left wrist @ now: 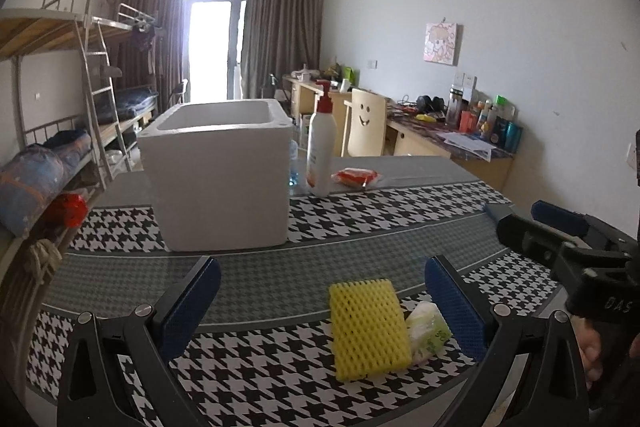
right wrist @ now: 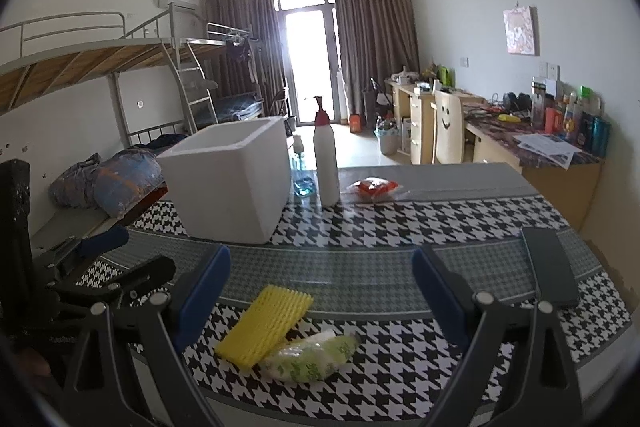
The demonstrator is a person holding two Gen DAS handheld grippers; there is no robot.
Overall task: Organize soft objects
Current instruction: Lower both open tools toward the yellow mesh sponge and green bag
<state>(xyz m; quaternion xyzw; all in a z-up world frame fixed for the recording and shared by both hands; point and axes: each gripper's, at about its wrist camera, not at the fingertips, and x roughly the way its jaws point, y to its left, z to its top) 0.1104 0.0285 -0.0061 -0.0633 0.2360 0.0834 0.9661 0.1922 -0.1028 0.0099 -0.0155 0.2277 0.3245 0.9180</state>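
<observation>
Left wrist view showed the left gripper with its blue-padded fingers spread wide above the houndstooth tablecloth, holding nothing. Between them, nearer the right-hand pad, lay the yellow foam net, and touching its right edge lay the green-and-white packet. At the right edge the right gripper hovered, a hand on its handle. From the right wrist view, the right gripper was likewise parted wide and empty, with the foam net overlapping the packet just ahead. A dark phone lay to the right. Farther back stood the white foam box, open at the top, then a pump bottle just beside it and a red packet near the table's far edge.
</observation>
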